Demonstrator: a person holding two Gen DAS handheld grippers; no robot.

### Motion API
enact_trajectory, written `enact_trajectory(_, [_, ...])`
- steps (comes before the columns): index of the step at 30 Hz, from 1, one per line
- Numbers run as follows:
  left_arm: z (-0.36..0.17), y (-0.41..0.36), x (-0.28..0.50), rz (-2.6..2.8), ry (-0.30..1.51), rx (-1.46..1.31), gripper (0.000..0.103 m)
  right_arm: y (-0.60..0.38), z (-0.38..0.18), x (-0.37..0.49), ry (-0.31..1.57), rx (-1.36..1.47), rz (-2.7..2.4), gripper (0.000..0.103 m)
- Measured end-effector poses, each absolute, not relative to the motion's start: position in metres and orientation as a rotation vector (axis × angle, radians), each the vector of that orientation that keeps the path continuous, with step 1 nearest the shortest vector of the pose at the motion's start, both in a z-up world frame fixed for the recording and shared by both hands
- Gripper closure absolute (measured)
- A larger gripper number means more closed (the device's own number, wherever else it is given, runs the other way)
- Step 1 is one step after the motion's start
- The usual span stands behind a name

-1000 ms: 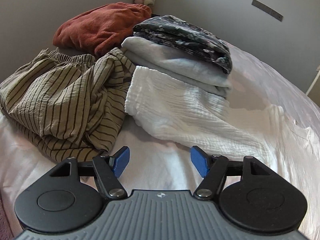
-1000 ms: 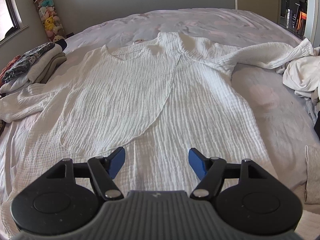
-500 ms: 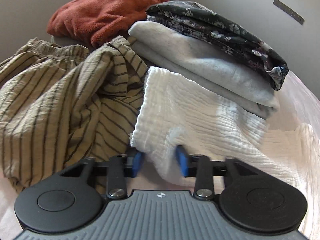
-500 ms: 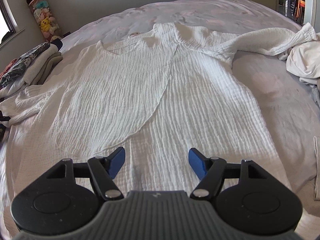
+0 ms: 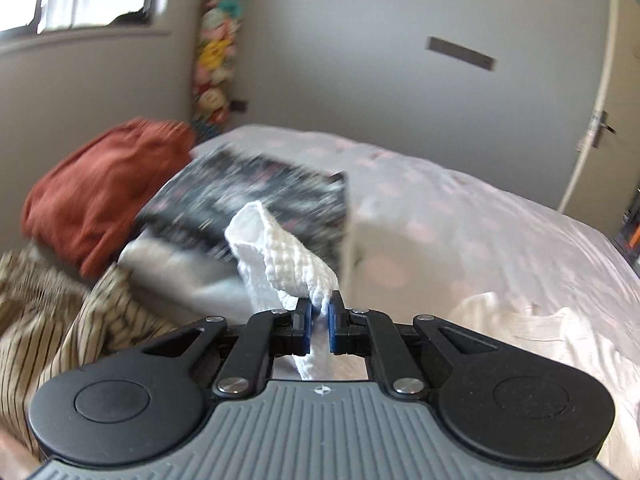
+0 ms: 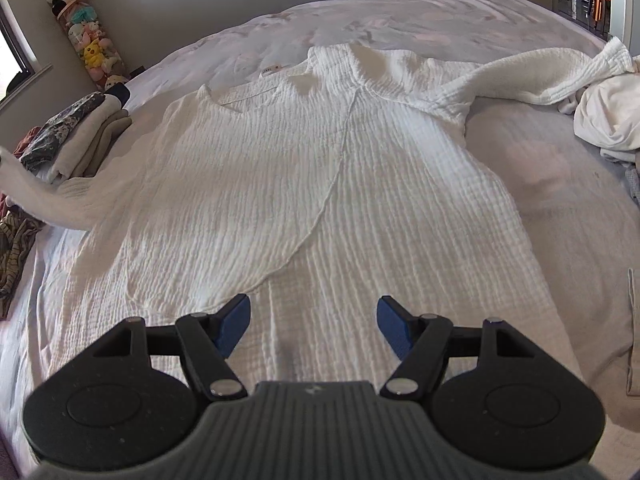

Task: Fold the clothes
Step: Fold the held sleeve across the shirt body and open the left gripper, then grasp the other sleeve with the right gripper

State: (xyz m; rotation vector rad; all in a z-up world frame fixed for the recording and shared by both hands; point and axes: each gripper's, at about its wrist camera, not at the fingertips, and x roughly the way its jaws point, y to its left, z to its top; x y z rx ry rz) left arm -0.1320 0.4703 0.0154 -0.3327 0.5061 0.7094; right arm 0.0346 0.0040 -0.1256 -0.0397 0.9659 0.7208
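Note:
A white crinkled shirt [image 6: 328, 184] lies spread flat on the bed, collar toward the far side. Its left sleeve [image 6: 60, 200] rises off the mattress at the left edge of the right wrist view. My left gripper [image 5: 319, 326] is shut on that sleeve's cuff [image 5: 280, 258], which stands up above the blue pads and is lifted clear of the bed. My right gripper [image 6: 313, 326] hovers open over the shirt's lower hem, nothing between its fingers. The right sleeve [image 6: 540, 76] stretches out toward the far right.
A folded stack with a dark floral garment [image 5: 256, 204] on top sits at the left, beside a rust-red garment [image 5: 100, 196] and a striped olive one [image 5: 48, 320]. Crumpled white cloth [image 6: 608, 120] lies at the right. A stuffed-toy column [image 6: 86, 40] stands in the corner.
My left gripper moved in to the sleeve cuff, shut on it and lifted it off the bed. My right gripper stayed open above the hem, drifting only slightly.

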Motion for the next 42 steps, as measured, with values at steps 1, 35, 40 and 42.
enact_trajectory(1, [0.023,0.460,-0.122,0.691,0.507,-0.306,0.097,0.005,-0.120,0.038,0.988,-0.051,0.734,0.030])
enact_trajectory(35, [-0.131,0.232,0.102,0.154,0.833,-0.148,0.062,0.051,-0.149,0.198,0.979,0.034,0.779,0.029])
enact_trajectory(40, [-0.128,0.228,0.093,0.222,0.812,-0.049,0.057,0.041,-0.142,0.201,0.963,0.055,0.766,0.029])
enact_trajectory(42, [-0.131,0.234,0.098,0.248,0.833,-0.068,0.056,0.039,-0.141,0.202,0.965,0.064,0.769,0.029])
